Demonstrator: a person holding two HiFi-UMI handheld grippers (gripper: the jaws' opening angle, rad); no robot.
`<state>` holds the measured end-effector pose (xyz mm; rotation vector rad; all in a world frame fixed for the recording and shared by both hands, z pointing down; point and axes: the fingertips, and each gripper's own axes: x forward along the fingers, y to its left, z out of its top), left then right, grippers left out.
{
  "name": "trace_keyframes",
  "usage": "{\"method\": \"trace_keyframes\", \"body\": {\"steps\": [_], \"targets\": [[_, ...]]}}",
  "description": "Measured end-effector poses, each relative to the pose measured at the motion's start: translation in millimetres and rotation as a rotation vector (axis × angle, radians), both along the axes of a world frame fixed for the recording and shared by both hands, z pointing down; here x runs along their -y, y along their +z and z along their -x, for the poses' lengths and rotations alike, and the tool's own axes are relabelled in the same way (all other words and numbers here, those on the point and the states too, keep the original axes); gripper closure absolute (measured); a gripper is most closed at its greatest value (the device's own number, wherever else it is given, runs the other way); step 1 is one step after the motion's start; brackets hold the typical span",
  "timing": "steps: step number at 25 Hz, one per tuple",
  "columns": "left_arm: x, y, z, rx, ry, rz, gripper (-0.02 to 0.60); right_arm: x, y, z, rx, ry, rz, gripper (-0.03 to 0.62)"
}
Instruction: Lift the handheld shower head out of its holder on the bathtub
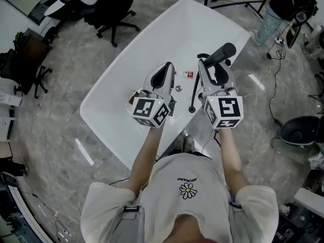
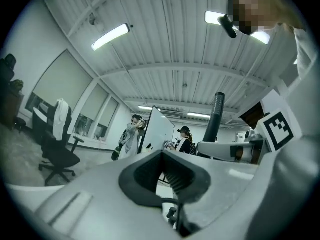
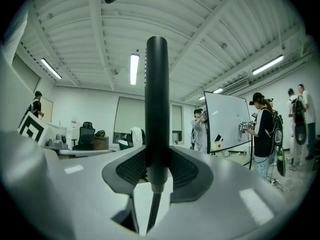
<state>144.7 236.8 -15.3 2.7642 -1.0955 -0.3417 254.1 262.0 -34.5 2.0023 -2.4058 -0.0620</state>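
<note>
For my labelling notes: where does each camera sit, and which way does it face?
Head view: on the head, steeply down at the bathtub; forearms, left gripper, right gripper show.
Left gripper view: on that gripper, tilted up toward the ceiling; its own jaws show.
Right gripper view: likewise upward; its jaws clamp the shower head handle.
Shared: all three show that handle.

White T-shirt (image 1: 172, 209) with a small daisy print (image 1: 188, 190).

Head view down over bathtub (image 1: 152, 49), gripper views low, sharing whiteboard (image 2: 155, 129)
</note>
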Motion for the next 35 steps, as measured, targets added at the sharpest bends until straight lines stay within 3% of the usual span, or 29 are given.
{"method": "trace_keyframes", "body": {"steps": [4, 9, 15, 20, 35], "targets": [[-17.3, -59.6, -3.4, 0.006, 0.001, -0.097, 0.581, -22.0, -62.2, -0.6, 0.047, -0.008, -0.086, 0.441], [-27.3, -103.5, -10.4, 0.029, -0.012, -0.211, 0.581, -34.2, -87.9, -4.1, 0.051, 0.005, -0.116, 0.441], [-44.2, -110.3, -15.7, 0.017, 0.05, -0.227, 0.581, -42.9, -80.8, 2.9, 0.119, -0.023, -0.094, 0.441], [-53.4, -111.1, -20.3, 0.03, 0.051, -0.217, 0.581, -52.6, -84.0, -0.4, 0.061, 0.004, -0.119, 0.441], [-67.6, -113.3, -12.4, 0.034, 0.034, -0.245, 0.581, -71.6, -86.7, -4.7, 0.082, 0.015, -0.138, 0.441]]}}
